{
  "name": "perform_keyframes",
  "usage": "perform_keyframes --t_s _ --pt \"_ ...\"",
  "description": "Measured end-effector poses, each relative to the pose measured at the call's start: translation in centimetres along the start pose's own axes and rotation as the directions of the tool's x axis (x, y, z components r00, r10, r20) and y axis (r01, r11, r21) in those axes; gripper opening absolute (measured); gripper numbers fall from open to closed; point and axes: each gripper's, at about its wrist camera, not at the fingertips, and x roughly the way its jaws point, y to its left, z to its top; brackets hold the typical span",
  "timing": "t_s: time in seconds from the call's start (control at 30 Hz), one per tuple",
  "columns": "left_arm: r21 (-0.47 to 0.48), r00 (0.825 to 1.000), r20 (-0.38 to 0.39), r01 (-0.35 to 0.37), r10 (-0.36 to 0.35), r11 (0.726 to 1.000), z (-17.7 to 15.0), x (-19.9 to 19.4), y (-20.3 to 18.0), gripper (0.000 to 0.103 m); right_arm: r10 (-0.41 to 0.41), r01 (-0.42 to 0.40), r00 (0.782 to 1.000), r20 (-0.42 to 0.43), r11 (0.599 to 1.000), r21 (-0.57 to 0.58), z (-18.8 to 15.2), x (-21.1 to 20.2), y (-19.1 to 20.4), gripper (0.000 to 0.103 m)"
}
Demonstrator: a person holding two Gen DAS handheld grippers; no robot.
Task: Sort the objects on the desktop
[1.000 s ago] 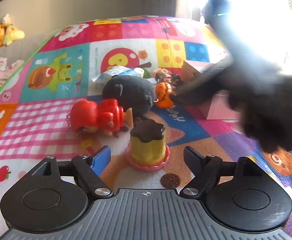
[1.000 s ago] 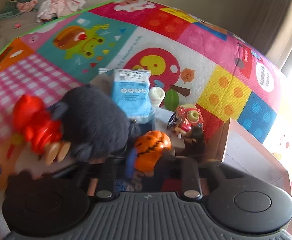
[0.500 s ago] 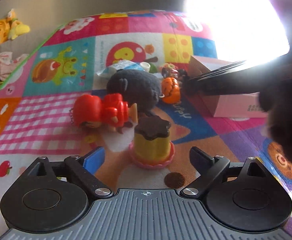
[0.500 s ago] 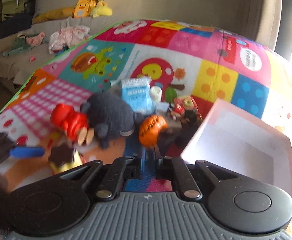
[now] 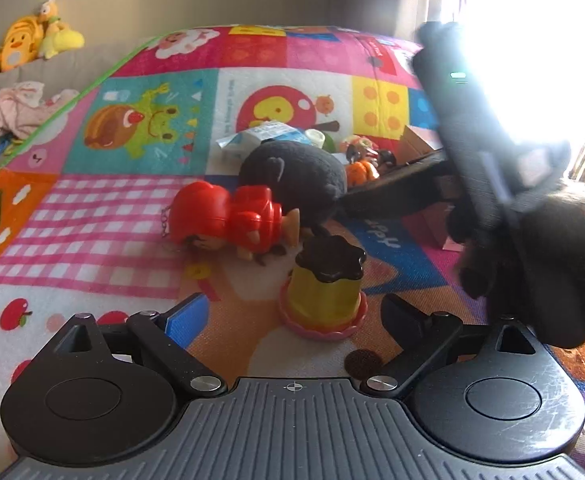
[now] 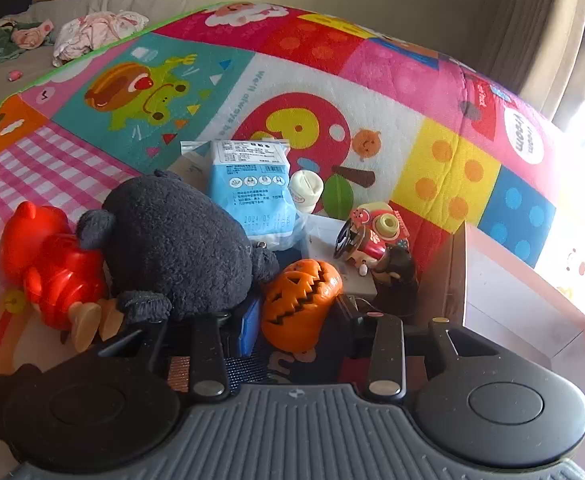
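The right gripper [image 6: 298,320], jaws open, straddles the pumpkin [image 6: 298,304] beside the box [image 6: 532,320]; it looks light and rigid, best pinched across its sides. The left gripper [image 5: 292,312] is spread wide too.

**Both grippers low, jaws parted**

The left gripper [image 5: 296,312] sits low and level with its two fingers spread wide apart. The right gripper [image 6: 298,320] reaches in from the right, angled downward, its fingers also parted, though less widely. In the left wrist view the right gripper's dark body and the gloved hand [image 5: 540,264] holding it show blurred.
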Motion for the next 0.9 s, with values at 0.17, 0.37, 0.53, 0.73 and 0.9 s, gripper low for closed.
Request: perform_keyframes --t_s 0.17,0.37,0.53,0.73,0.9 --pt "0.002 1.000 -0.001 -0.004 0.004 1.000 0.0 0.0 0.0 0.097 0.080 -0.078 0.996 0.040 0.996 -0.044 -2.5 -5.5 -1.0 0.031" --pt "0.088 0.999 -0.031 -0.034 0.037 0.996 0.2 0.5 -1.5 0.096 0.140 -0.139 0.989 0.046 0.990 -0.027 -9.0 -13.5 -5.1 0.030" --pt "0.140 0.998 -0.046 -0.041 0.048 0.989 0.7 1.7 -3.5 0.091 0.113 -0.116 0.993 0.031 0.987 0.109 -13.4 -15.9 -9.2 0.031" --pt "0.168 0.997 -0.074 0.002 0.010 0.986 0.6 2.4 -5.9 0.093 0.013 -0.022 0.999 0.038 0.969 0.247 -13.8 -15.1 -13.7 0.048" --pt "0.215 0.998 -0.064 0.017 -0.004 0.976 0.2 2.1 -6.7 0.095 -0.031 0.041 0.999 -0.035 0.946 0.321 -12.6 -10.7 -16.6 0.048"
